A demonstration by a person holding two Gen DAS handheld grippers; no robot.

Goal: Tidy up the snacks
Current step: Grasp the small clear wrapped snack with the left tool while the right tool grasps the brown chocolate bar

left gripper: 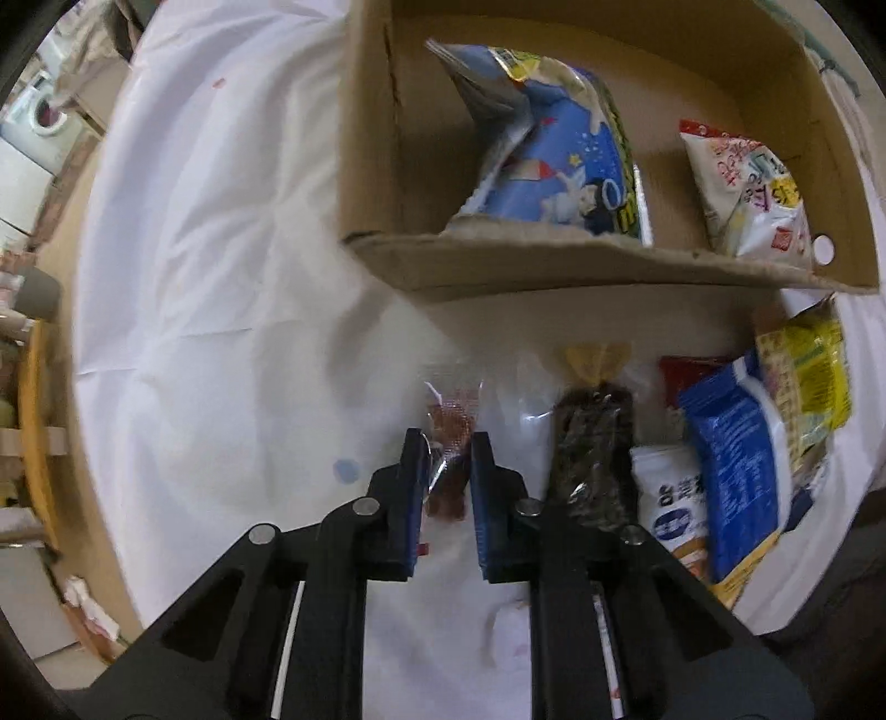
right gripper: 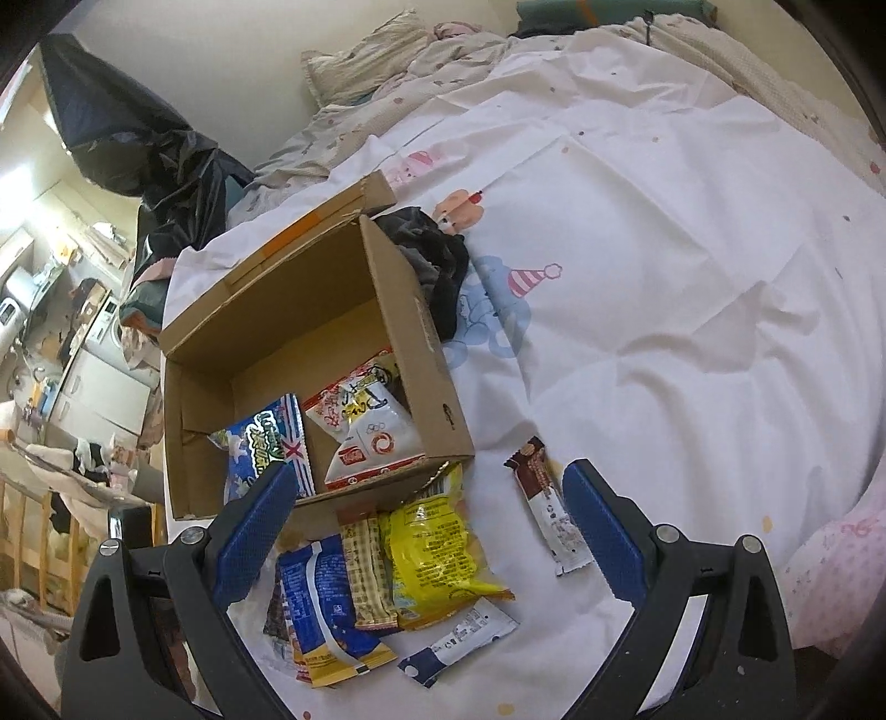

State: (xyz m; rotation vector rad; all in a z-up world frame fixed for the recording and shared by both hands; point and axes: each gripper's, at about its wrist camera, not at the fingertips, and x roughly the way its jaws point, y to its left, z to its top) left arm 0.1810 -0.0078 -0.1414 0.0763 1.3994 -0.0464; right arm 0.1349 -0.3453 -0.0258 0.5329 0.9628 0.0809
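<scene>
The left tool [left gripper: 447, 462] pinches a small red snack packet [left gripper: 449, 443] just above the bed [left gripper: 221, 277], and next it should go into the cardboard box [left gripper: 554, 266], while the right tool [right gripper: 426, 531] hangs open over more snacks.

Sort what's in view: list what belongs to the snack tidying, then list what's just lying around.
Job: cardboard box, two snack bags in it, small clear packet in left tool, dark snack bag, snack pile, chocolate bar.

Lying about: dark clothing, pillow.
</scene>
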